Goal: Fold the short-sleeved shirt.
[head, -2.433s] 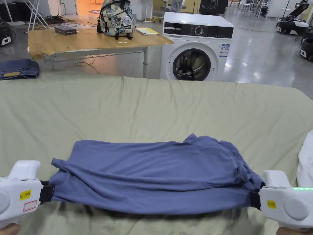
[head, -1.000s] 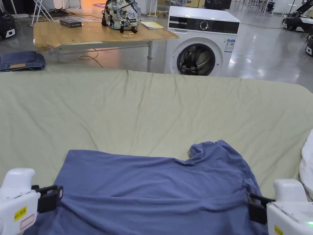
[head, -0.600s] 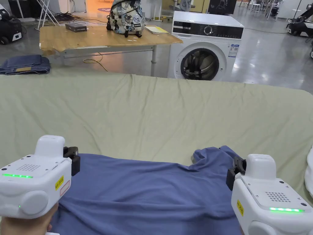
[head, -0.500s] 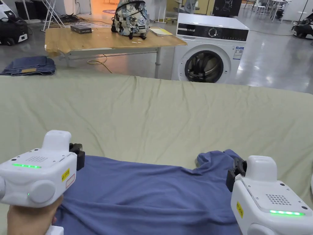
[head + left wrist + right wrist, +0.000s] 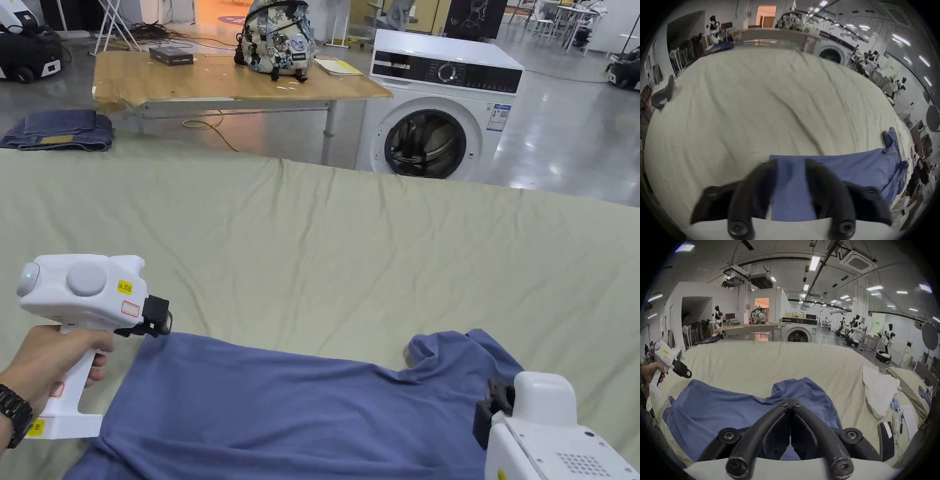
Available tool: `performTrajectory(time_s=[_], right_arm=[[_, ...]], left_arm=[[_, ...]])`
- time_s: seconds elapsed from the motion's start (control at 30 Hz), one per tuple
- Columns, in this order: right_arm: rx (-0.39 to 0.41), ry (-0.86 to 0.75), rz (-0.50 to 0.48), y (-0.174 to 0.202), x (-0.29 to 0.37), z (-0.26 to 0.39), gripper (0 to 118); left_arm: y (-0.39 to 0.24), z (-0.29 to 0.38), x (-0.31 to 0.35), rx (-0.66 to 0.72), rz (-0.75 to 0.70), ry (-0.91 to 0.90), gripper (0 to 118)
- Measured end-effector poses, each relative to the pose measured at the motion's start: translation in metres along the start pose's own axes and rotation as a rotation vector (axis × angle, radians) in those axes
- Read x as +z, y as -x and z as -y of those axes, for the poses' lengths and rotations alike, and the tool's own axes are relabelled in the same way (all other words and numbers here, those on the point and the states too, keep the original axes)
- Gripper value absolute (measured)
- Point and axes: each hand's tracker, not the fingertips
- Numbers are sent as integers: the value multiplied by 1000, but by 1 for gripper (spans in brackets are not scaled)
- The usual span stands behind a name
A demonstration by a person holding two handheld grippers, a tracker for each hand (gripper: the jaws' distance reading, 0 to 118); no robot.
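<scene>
Shirt (image 5: 300,419) is laid flat on the green sheet (image 5: 325,250), near edge — spreading looks done, first fold is next. Left gripper (image 5: 791,162) is held open over the far-left corner; right gripper (image 5: 790,402) is closed on nothing, above the sleeve end. Both corners need to be re-gripped.

I am looking at a bed (image 5: 325,250) under a creased pale green sheet, taking up most of the frame. A blue shirt (image 5: 300,412) is lying spread across the lower middle, and a white cloth (image 5: 878,391) is lying crumpled at right.
</scene>
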Motion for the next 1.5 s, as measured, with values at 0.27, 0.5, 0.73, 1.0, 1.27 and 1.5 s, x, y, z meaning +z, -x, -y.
performTrajectory(time_s=[0.27,0.5,0.73,1.0,1.27,1.5], right_arm=[[17,56,24,-11,-14,6,0],[21,70,26,-13,-20,5,0],[-2,97,27,-29,-35,-7,0],[-22,284,18,-93,-108,-52,6],[-25,531,-8,-109,-192,-52,70],[-32,633,-4,-97,-225,-27,61]], left_arm=[[-4,0,-36,-25,-139,120,77],[-34,12,-35,-133,-237,40,4],[-35,16,-20,-115,-174,-14,0],[-28,18,20,-101,-126,-138,0],[-33,28,35,-98,-134,-181,0],[-43,37,41,-94,-131,-196,0]])
